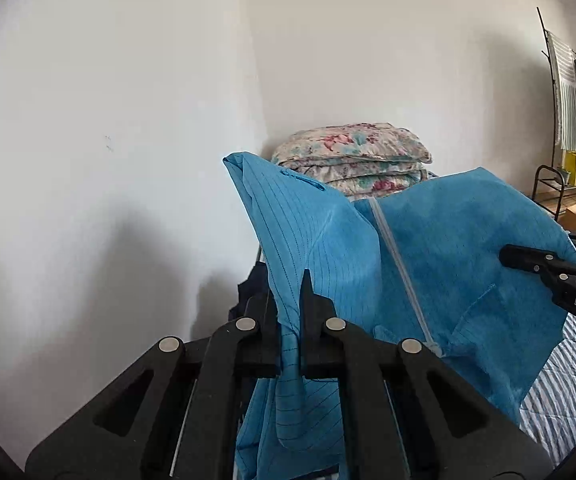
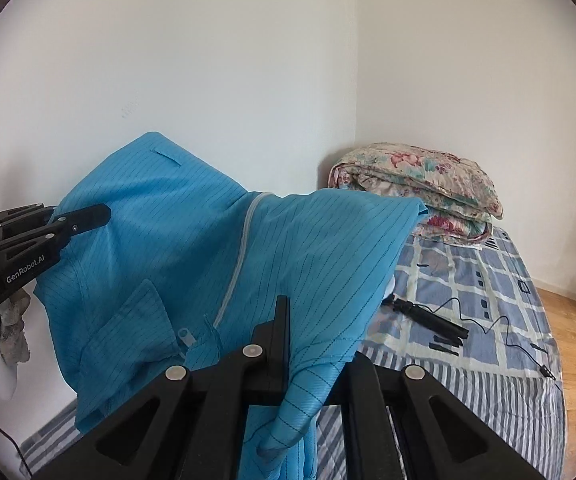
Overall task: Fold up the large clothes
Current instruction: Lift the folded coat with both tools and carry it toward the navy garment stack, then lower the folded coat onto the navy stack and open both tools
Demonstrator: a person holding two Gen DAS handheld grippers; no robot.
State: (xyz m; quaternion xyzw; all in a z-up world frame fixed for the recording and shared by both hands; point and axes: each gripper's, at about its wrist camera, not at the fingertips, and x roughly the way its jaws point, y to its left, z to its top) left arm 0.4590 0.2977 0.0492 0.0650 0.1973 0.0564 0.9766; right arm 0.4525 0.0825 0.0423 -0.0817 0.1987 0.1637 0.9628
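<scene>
The blue pinstriped garment [image 1: 427, 248] hangs lifted above the bed [image 2: 467, 280], stretched between both claws. In the left wrist view the left claw [image 1: 289, 320] sits at 6 o'clock, its two black fingers pressed together on a fold of the cloth that runs down between them. The right claw [image 1: 527, 260] enters at 3 o'clock, pinching the far edge of the same garment.

In the right wrist view the right claw [image 2: 299, 340] is at 6 o'clock (one finger shows plainly, the other is draped under fabric), nipping a hem of the garment [image 2: 192, 240], which trails down between the fingers. The left claw [image 2: 88, 216] reaches in at 9 o'clock, closed on the cloth's edge. A pale zipper [image 2: 240, 256] runs down the garment's middle.

Behind, at about 2 o'clock, a folded floral quilt [image 2: 415, 184] is stacked in the corner on the bed. A black cabled device [image 2: 431, 320] lies on the patterned sheet at 4 o'clock. In the left wrist view, a clothes rack [image 1: 575, 100] stands at 2 o'clock.
</scene>
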